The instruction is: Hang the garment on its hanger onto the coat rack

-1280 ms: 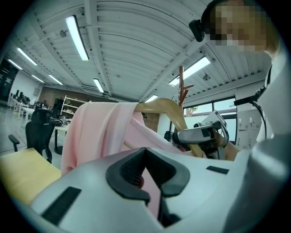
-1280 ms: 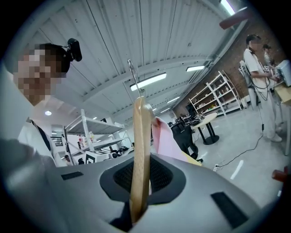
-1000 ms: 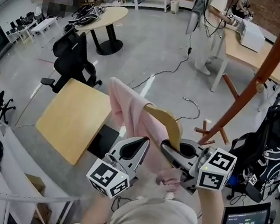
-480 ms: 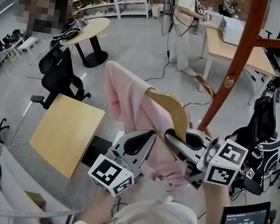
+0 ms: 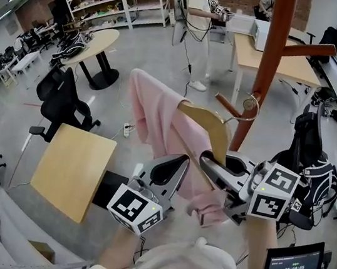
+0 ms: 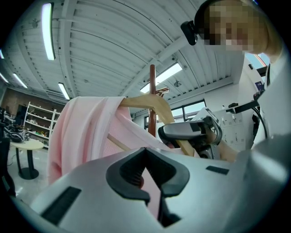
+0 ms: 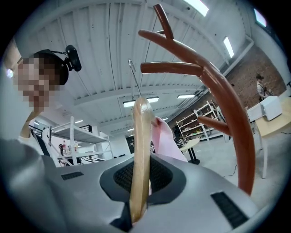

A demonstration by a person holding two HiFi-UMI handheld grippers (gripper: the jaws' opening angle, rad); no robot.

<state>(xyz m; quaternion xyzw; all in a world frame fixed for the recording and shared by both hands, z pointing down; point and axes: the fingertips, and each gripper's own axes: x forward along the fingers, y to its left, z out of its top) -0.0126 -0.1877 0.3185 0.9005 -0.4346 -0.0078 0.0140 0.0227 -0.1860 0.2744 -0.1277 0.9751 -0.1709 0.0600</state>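
Note:
A pink garment (image 5: 153, 112) hangs over a wooden hanger (image 5: 204, 127) held up in front of me. My right gripper (image 5: 220, 170) is shut on the hanger's lower arm, and the wood runs up between its jaws in the right gripper view (image 7: 140, 150). My left gripper (image 5: 165, 174) is shut on a fold of the pink cloth (image 6: 82, 132). The hanger's wire hook (image 5: 249, 105) sits right beside the red-brown coat rack (image 5: 266, 57), near a low peg. In the right gripper view the coat rack's pegs (image 7: 227, 104) curve up to the right of the hook (image 7: 134, 77).
A wooden table (image 5: 71, 169) stands at lower left, with a black office chair (image 5: 63, 98) and a round table (image 5: 97, 43) beyond it. A person (image 5: 197, 15) stands by a desk (image 5: 275, 59) behind the rack. Black bags (image 5: 314, 173) and a screen (image 5: 290, 267) sit at right.
Both grippers have carried the hanger and garment towards the coat rack. The hook, well left of the pole a second ago, now sits beside it.

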